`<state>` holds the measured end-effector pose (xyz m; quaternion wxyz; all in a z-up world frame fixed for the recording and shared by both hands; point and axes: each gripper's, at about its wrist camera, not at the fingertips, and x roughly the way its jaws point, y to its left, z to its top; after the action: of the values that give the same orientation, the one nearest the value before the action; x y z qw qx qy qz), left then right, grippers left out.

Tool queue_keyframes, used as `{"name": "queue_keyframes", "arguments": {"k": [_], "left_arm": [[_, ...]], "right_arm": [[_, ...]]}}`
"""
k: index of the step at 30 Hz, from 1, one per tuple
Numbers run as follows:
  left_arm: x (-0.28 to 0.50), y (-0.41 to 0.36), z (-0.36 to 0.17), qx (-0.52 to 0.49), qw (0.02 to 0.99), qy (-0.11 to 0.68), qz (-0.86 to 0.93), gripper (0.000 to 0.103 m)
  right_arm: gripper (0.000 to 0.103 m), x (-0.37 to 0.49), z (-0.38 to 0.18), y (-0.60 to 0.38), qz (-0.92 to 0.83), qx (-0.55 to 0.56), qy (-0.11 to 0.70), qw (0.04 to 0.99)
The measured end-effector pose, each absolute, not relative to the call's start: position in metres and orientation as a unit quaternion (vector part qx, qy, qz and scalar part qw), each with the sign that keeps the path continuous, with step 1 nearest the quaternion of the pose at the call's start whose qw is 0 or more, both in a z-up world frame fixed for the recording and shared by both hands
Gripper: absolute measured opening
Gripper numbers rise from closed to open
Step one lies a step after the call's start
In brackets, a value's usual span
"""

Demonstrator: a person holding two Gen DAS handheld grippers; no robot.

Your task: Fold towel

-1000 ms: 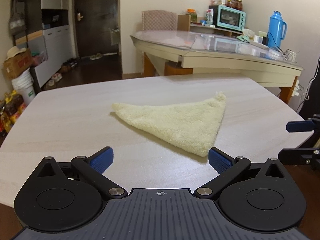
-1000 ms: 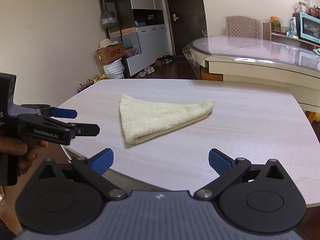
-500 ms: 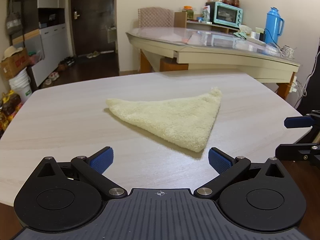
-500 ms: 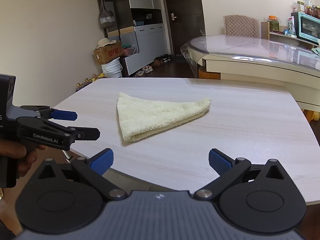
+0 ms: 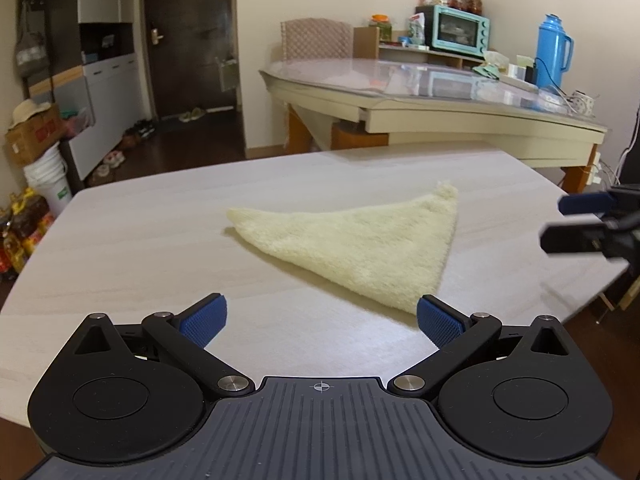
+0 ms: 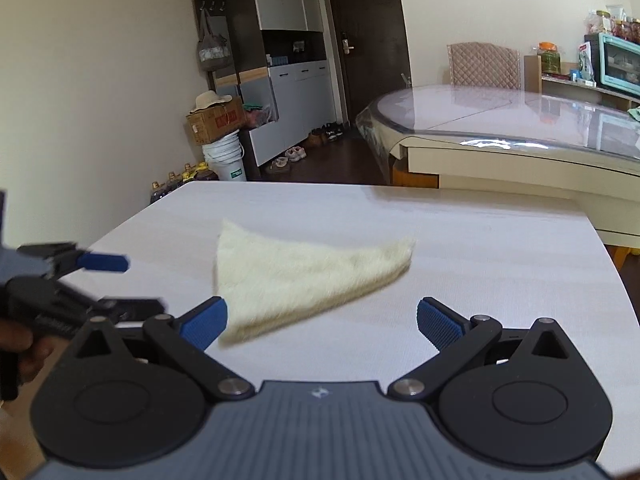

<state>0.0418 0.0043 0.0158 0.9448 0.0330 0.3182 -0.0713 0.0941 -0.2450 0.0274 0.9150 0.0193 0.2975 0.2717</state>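
A cream towel (image 5: 360, 248) lies flat on the pale wood table (image 5: 140, 248), folded into a triangle. It also shows in the right wrist view (image 6: 304, 276). My left gripper (image 5: 320, 320) is open and empty, just short of the towel's near corner. My right gripper (image 6: 320, 320) is open and empty, its left pad beside the towel's near corner. Each gripper shows in the other's view: the right one at the far right edge (image 5: 588, 220), the left one at the left edge (image 6: 100, 284).
A glass-topped table (image 5: 440, 92) stands behind, with a blue thermos (image 5: 554, 52) and a teal toaster oven (image 5: 460, 32). A cardboard box on a white bucket (image 6: 224, 160), bottles and cabinets stand at the left wall. The table's edges lie close on both sides.
Both grippers have moved forward toward the towel, which now looks larger and nearer in both views. The towel has not moved. Both stay open.
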Motion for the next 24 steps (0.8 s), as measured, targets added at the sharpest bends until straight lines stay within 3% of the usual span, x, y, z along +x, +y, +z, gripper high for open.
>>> {"name": "queue_keyframes", "arguments": {"k": [2,5,13,14,17,24], "left_arm": [[0.048,0.008,0.015,0.036,0.945,0.319,-0.068,0.103],[0.056,0.015,0.012,0.034,0.944,0.322,-0.065,0.103],[0.075,0.029,0.009,0.019,0.944,0.324,-0.064,0.103],[0.076,0.031,0.008,0.018,0.944,0.324,-0.064,0.103],[0.081,0.035,0.008,0.014,0.944,0.322,-0.065,0.103],[0.081,0.072,0.013,0.020,0.950,0.312,-0.023,0.103]], "right_arm": [[0.094,0.110,0.025,-0.245,0.270,0.023,0.302,0.914],[0.078,0.146,0.015,-0.242,0.264,0.021,0.318,0.911],[0.058,0.204,-0.012,-0.235,0.241,0.025,0.356,0.902],[0.053,0.208,-0.014,-0.235,0.237,0.027,0.359,0.902],[0.015,0.211,-0.018,-0.235,0.228,0.027,0.357,0.906],[0.013,0.153,0.030,-0.207,0.276,-0.050,0.254,0.926]]}}
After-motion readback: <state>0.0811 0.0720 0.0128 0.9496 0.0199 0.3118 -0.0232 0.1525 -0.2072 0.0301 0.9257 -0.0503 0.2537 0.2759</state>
